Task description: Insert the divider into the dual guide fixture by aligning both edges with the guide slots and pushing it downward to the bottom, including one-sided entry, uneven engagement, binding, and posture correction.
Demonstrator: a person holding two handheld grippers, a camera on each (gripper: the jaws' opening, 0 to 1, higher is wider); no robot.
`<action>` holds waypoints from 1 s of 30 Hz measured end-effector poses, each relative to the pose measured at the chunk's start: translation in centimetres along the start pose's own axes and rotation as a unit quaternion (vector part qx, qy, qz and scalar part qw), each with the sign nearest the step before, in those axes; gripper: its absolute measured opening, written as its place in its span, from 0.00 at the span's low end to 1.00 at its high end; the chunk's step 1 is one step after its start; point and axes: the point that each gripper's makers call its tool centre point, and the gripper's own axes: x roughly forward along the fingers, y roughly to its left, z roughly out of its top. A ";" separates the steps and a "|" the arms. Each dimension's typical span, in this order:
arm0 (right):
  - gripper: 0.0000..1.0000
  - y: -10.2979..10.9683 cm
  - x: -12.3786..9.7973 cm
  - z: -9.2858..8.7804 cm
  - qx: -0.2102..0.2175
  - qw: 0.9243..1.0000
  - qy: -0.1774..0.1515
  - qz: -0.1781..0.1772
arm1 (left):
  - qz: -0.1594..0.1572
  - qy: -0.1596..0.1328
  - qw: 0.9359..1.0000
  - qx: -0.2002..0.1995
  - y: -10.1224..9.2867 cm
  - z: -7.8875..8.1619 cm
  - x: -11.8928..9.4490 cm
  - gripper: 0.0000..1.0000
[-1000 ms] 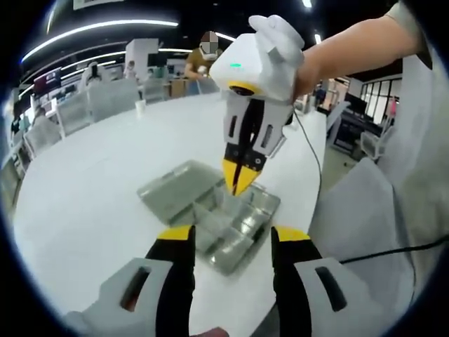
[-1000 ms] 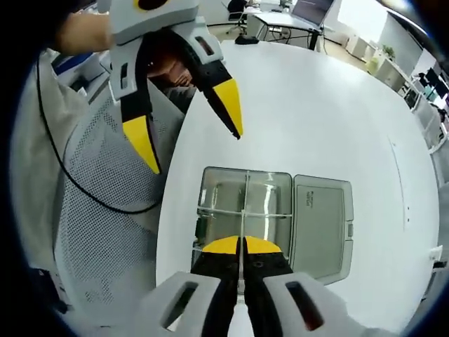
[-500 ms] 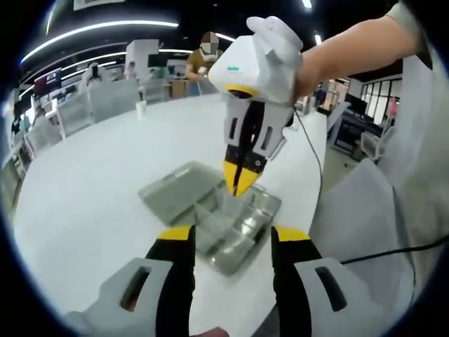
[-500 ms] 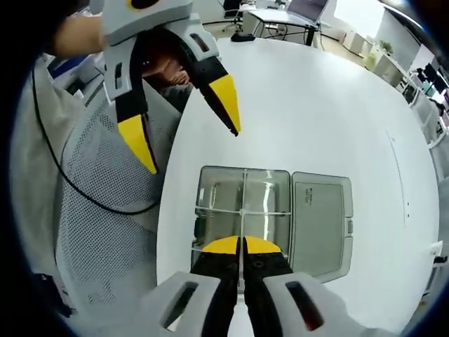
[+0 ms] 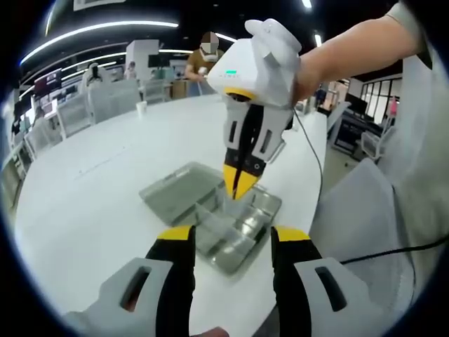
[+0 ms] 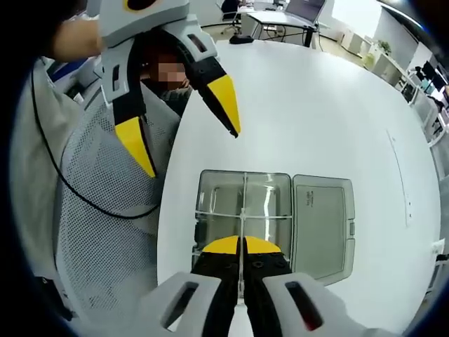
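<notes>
- Right tongs (image 6: 242, 247) pinched tight on the clear divider (image 6: 243, 210), standing on edge inside the box-shaped fixture (image 6: 275, 184).
- Divider's long axis running straight away from those tongs, across the box.
- Left tongs (image 5: 231, 233) wide open, hovering over the white table (image 5: 91, 196).

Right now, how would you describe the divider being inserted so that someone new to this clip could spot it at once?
On the white table lies a clear plastic box with its lid folded open beside it. Over the box, the right gripper pinches a thin clear divider by its top edge. Unlike the crosswise partition already seated in the box, it stands upright in the closed yellow-tipped jaws.
</notes>
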 end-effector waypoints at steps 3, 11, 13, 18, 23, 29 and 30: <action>0.00 0.0 0.0 0.0 0.000 1.000 -0.007 -0.003 | 0.000 0.000 1.000 0.000 0.0 0.0 0.0 0.41; 0.00 -0.1 0.0 0.1 0.023 0.999 -0.043 -0.001 | -0.002 0.001 1.000 0.001 -0.1 0.0 0.1 0.41; 0.00 -0.2 0.0 0.1 0.029 0.998 -0.050 -0.002 | -0.002 0.002 1.000 0.001 -0.1 -0.1 0.2 0.41; 0.00 -0.5 -0.2 -0.1 0.036 0.997 -0.074 -0.002 | -0.004 0.005 1.000 0.003 -0.3 -0.2 0.2 0.41; 0.00 -0.7 -0.4 -0.2 0.013 0.995 -0.103 0.000 | -0.006 0.011 1.000 0.006 -0.6 -0.3 0.3 0.41; 0.00 -0.8 -0.4 -0.1 0.018 0.991 -0.135 0.006 | -0.007 0.017 1.000 0.009 -0.7 -0.4 0.4 0.41; 0.00 -0.9 -0.4 -0.2 0.013 0.991 -0.133 0.005 | -0.007 0.018 1.000 0.009 -0.7 -0.4 0.4 0.41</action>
